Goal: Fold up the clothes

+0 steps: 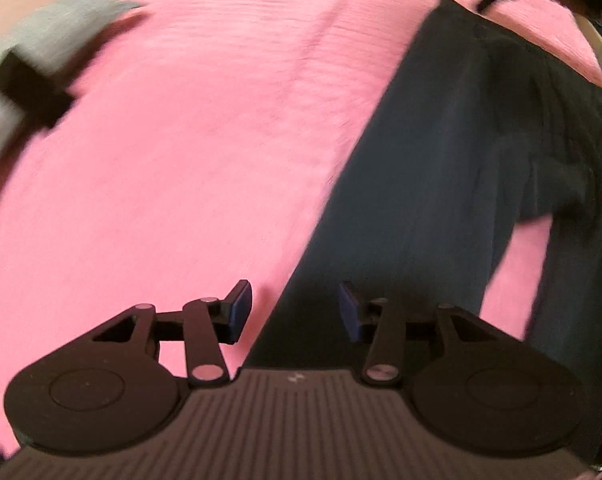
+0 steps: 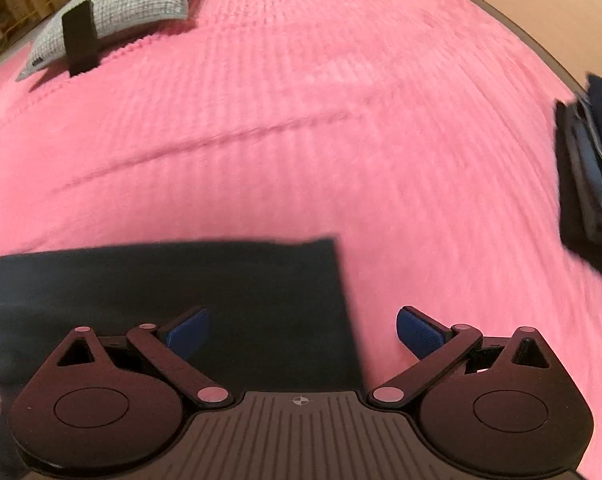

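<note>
1. The left wrist view showed the dark navy garment [image 1: 441, 168] lying long and rumpled across the right part of the pink ribbed bedspread [image 1: 189, 128], with a strip of pink showing through a gap between its folds at the lower right.
2. The right wrist view showed only one flat end of that garment [image 2: 189, 280], with a straight edge and a square corner, lying at the lower left of the bedspread [image 2: 321, 120].
3. Only the right wrist view showed a stack of folded dark clothes [image 2: 593, 176] at the right edge of the bed, well apart from the spread garment; blur hid how many pieces it held.
4. Both views showed one grey woven pillow [image 2: 121, 4] at the far left, with one black box-shaped object [image 2: 81, 38] standing just in front of it; in the left wrist view the pillow [image 1: 29, 52] and the object [image 1: 31, 94] were smeared by motion.
5. Only the left wrist view caught a dark, blurred shape at the top right corner; what it was could not be told.
6. The left gripper [image 1: 297, 310] hung above the garment's left edge, its two blue pads partly apart with nothing clamped between them.
7. The right gripper [image 2: 303, 338] had its two blue pads spread wide, astride the garment's corner edge, gripping nothing.
8. No container was in view.
</note>
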